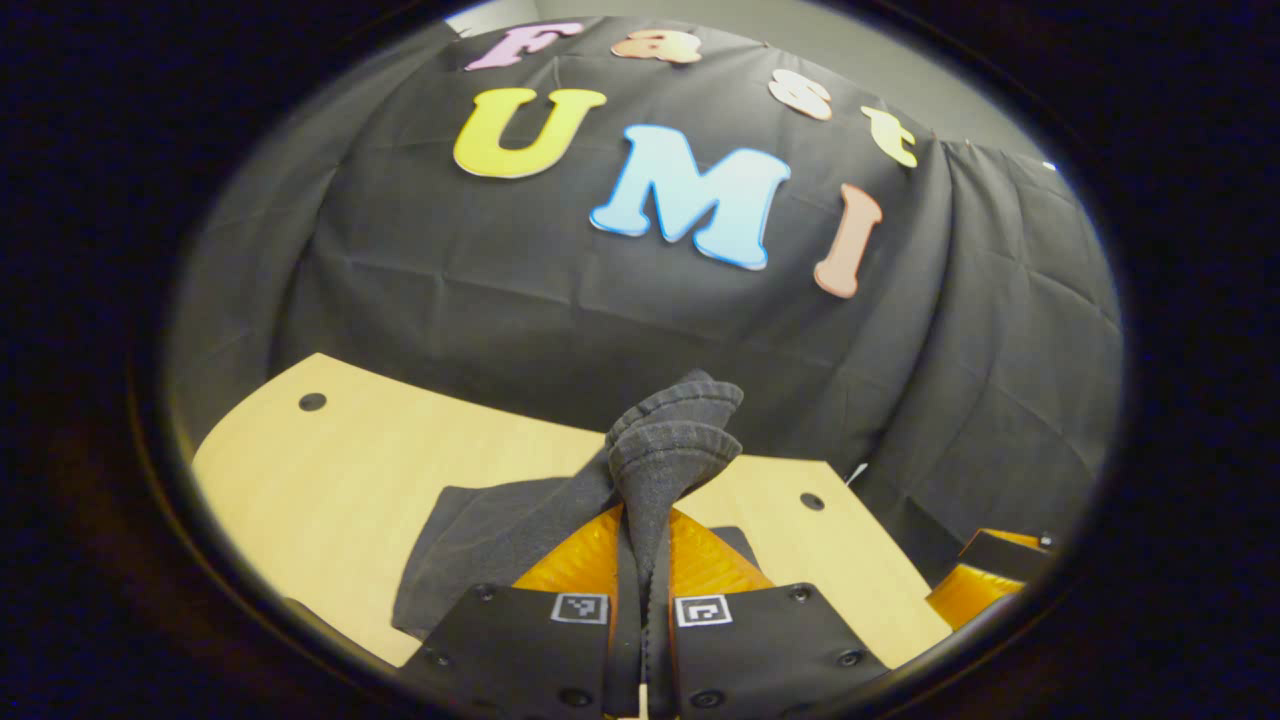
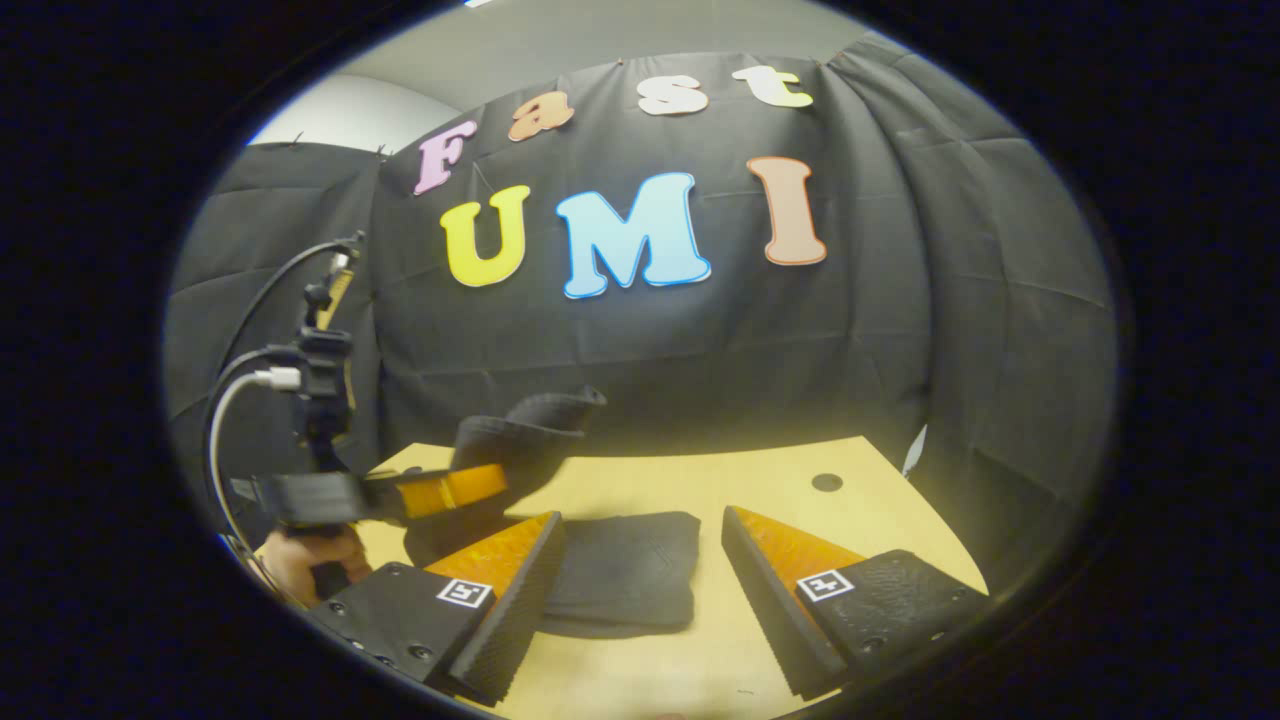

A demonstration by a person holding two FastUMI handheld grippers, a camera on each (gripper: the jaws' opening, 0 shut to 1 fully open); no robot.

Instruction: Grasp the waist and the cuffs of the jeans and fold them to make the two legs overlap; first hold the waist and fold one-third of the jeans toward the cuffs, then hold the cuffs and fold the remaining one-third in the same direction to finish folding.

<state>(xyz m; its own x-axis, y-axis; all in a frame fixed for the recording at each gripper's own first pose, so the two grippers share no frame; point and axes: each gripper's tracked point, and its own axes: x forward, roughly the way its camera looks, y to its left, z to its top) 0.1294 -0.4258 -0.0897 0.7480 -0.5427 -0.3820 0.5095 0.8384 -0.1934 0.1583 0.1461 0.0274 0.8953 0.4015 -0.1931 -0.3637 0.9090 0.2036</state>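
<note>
The desk [image 2: 760, 470] has a light wooden top with a pale yellow tone, and its far edge stands close to the black cloth wall. In the right gripper view a small dark round hole [image 2: 826, 482] sits near the far right corner. The left gripper view shows two such holes, one near each far corner. The dark grey jeans [image 2: 625, 570] lie directly on the desk, folded into a flat bundle. One end of them is lifted above the wood.

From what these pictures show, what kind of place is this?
Probably a recording booth, not a home: black cloth wall, bare wooden table with dark jeans, and a cabled left gripper held in a hand.
</note>
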